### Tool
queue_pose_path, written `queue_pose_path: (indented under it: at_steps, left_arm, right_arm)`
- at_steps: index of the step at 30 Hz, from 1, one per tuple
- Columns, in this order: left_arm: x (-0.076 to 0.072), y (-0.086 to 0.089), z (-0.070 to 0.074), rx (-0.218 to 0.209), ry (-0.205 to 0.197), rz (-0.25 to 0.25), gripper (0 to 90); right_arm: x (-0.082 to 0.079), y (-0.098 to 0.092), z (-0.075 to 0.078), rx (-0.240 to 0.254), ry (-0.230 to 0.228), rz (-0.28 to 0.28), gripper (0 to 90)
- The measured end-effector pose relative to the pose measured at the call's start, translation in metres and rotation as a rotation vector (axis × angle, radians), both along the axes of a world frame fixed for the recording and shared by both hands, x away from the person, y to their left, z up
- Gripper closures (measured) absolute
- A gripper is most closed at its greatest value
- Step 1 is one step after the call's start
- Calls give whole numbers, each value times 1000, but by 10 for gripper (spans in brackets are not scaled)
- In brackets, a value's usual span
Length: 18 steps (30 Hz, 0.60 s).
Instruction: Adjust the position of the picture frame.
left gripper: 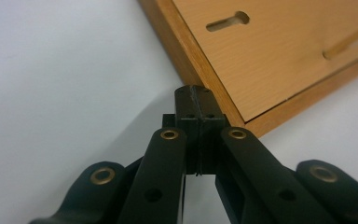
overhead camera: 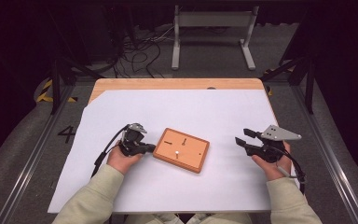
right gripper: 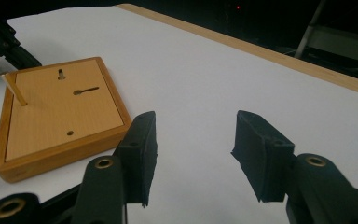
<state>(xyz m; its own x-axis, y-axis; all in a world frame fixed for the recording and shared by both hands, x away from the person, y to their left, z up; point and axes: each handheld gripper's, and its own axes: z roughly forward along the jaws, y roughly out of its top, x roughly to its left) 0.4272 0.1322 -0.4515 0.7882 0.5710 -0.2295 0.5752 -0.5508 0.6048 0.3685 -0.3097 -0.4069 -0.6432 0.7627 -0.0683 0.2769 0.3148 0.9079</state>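
A square wooden board [overhead camera: 182,150] with keyhole slots lies flat in the middle of the white sheet. A short light peg [overhead camera: 177,152] stands tilted in it. My left gripper [overhead camera: 151,148] is shut with nothing between its jaws, and its tips rest against the board's left edge. In the left gripper view the closed tips [left gripper: 197,95] meet the board's rim [left gripper: 214,79] beside a slot [left gripper: 228,21]. My right gripper [overhead camera: 242,136] hovers to the right of the board, open and empty. The right gripper view has its jaws [right gripper: 196,126] apart, with the board [right gripper: 60,112] and peg [right gripper: 14,88] to the left.
The white sheet [overhead camera: 191,112] covers most of a wooden table, whose far edge [overhead camera: 177,84] shows bare. Behind the table are a grey metal stand [overhead camera: 212,21] and loose cables [overhead camera: 140,51] on the floor. Dark rails run along both sides.
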Motion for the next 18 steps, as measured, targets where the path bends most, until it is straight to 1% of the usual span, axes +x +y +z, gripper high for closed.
queue_pose_path:
  at_steps: [1,2,3,4,5,6,7,8,9,10,11,12,14,15,17,18]
  left_arm:
    - [-6,-8,0,-1,4,-32,900]
    - [-6,-8,0,-1,4,-32,900]
    - [-10,-12,1,2,16,-42,900]
    - [-14,-19,1,9,13,-78,900]
    - [-16,-23,1,13,13,-97,900]
    - [-19,-27,0,15,15,-111,900]
    - [-19,-27,0,15,15,-111,900]
    - [-24,-35,1,24,14,-138,900]
    - [-25,-38,1,24,12,-153,900]
    - [-27,-40,1,25,19,-160,900]
    - [-28,-43,1,25,10,-167,900]
    - [-30,-46,1,27,17,-173,900]
    - [-32,-50,0,22,13,-190,900]
    - [-33,-52,1,23,18,-194,900]
    - [-34,-53,1,26,10,-197,900]
    - [-34,-53,1,22,18,-197,900]
  right_arm:
    - [0,0,0,0,0,0,492]
    - [0,0,0,0,0,0,492]
    - [0,0,0,1,1,0,492]
    - [0,0,0,1,4,1,490]
    - [0,0,0,4,8,3,490]
    - [0,0,-1,6,12,2,490]
    - [0,0,-1,6,12,2,490]
    - [0,0,-1,11,21,7,494]
    - [0,0,0,12,25,8,498]
    - [0,0,0,10,30,8,502]
    - [0,0,0,9,34,8,509]
    - [0,0,0,5,38,7,515]
    - [1,0,-1,3,49,5,540]
    - [1,0,-1,-2,59,6,551]
    - [2,1,-1,-4,73,8,563]
    - [2,1,-2,-6,76,9,577]
